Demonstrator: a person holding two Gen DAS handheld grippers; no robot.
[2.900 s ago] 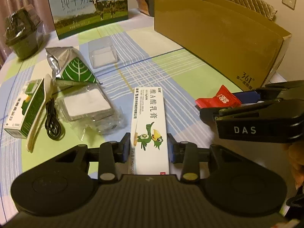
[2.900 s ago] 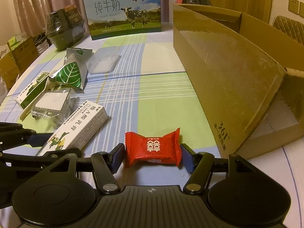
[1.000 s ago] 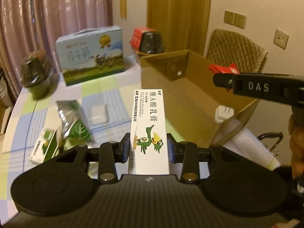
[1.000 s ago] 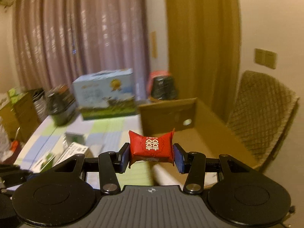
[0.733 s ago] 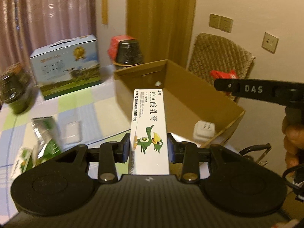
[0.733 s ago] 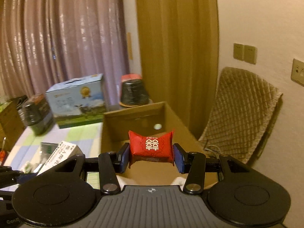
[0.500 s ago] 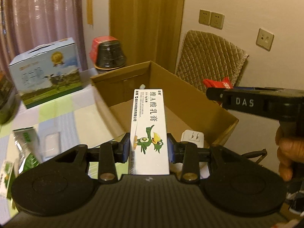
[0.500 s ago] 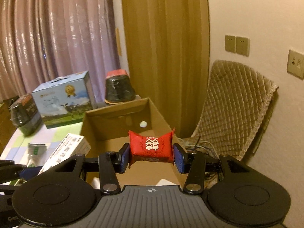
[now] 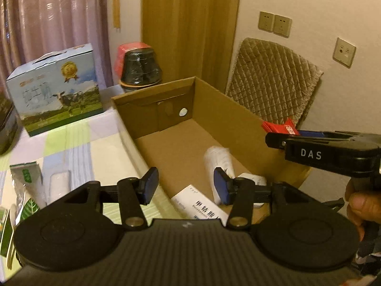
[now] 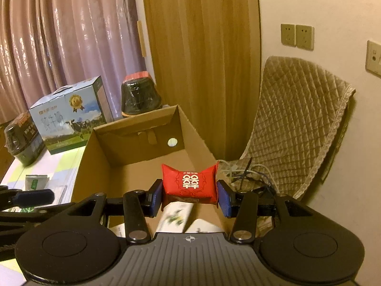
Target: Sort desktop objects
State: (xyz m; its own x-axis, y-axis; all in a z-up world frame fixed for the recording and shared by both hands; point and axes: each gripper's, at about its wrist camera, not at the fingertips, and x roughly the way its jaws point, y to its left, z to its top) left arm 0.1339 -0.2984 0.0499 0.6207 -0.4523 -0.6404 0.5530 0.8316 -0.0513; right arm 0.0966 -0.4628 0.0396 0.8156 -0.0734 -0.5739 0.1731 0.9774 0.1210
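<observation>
My left gripper hangs over the open cardboard box, its jaws opening with nothing between the pads. The white ointment box is a blur dropping inside the carton, also seen blurred below my right gripper as the ointment box. My right gripper is shut on the red candy above the carton's right side. From the left wrist view the red candy sticks out of that gripper near the carton's right wall. A white printed box and a white charger lie on the carton floor.
A blue milk carton and a black tub stand behind the cardboard box. A foil pouch and a clear plastic case lie on the checked tablecloth to the left. A quilted chair with cables stands to the right.
Both grippers have travelled from the table to above the carton. The left jaws have spread and the ointment box has left them and is falling. The candy stays gripped.
</observation>
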